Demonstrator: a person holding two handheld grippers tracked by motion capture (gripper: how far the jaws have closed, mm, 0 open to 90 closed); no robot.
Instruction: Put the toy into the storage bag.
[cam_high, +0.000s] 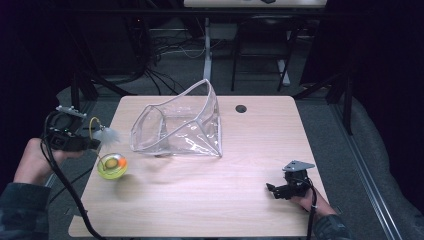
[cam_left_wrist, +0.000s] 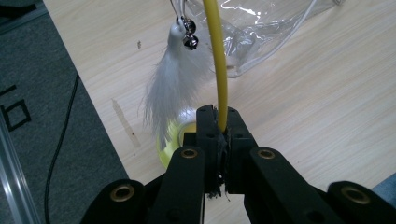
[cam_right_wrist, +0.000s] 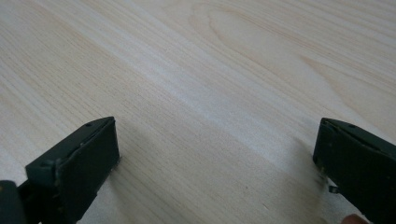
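Both claws matter: the left claw (cam_left_wrist: 219, 122) clenches the cat toy's thin yellow wand (cam_left_wrist: 215, 60) above the bench (cam_high: 200, 200). Swing its white feather tuft (cam_left_wrist: 175, 74) slowly into the clear plastic pouch (cam_high: 180, 127), while the right claw (cam_right_wrist: 215, 154), released, steadies its mouth

The toy base (cam_high: 112, 166) lies left of the pouch (cam_high: 177, 127) on the table (cam_high: 210, 200).

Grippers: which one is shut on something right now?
The left gripper: its jaws pinch the toy's yellow wand, feather dangling beside it. The right gripper is over bare table, jaws wide apart, nothing between them.
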